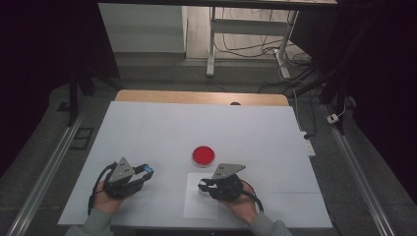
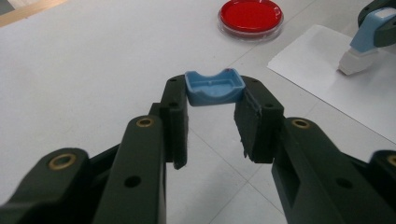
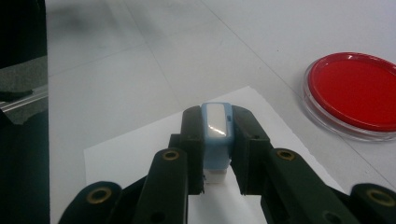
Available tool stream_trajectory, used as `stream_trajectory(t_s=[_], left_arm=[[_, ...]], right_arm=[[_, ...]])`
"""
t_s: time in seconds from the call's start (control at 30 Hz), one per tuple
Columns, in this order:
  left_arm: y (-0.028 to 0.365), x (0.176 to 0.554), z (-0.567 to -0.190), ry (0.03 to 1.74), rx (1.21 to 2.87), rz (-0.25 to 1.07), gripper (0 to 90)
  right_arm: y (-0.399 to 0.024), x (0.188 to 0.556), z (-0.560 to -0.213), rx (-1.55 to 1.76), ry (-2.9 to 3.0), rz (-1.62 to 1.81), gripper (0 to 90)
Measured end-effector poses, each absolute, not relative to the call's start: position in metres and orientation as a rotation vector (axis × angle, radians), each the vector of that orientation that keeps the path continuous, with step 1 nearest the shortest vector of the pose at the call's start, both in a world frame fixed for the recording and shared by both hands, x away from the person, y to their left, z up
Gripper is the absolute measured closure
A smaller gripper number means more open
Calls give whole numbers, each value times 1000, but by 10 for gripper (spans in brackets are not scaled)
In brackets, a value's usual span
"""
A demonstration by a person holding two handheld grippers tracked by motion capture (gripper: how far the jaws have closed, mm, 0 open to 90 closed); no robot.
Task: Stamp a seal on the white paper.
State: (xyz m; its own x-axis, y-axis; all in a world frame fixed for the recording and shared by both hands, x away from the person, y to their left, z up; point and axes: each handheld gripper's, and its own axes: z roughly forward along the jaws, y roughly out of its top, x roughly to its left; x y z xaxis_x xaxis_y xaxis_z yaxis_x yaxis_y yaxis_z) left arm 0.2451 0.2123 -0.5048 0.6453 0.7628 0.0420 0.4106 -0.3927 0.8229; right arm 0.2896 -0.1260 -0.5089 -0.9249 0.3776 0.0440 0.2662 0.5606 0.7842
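Left tool (image 2: 212, 109) clamps small blue curved cap (image 2: 214, 87); right tool (image 3: 216, 140) grips blue-white stamp body (image 3: 215, 135), white tip down.

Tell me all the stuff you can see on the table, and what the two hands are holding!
Round dish: one, red with a clear rim, middle of the table.
Paper sheet: one, white, on the table under the right gripper.
Cap: one, blue, pinched at the tips of the left gripper's jaws.
Stamp-like tool: one, blue and white, clamped in the right gripper, white end down over the paper sheet.
Table: one, white top.
Left gripper: one, black, left side.
Right gripper: one, black, right side.
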Motion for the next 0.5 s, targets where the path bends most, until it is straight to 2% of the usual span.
stream_trajectory(t_s=[0.5], left_arm=[[213,245,-505,915,2028,535,648]], right_arm=[[-126,290,-511,555,2667,1295,753]])
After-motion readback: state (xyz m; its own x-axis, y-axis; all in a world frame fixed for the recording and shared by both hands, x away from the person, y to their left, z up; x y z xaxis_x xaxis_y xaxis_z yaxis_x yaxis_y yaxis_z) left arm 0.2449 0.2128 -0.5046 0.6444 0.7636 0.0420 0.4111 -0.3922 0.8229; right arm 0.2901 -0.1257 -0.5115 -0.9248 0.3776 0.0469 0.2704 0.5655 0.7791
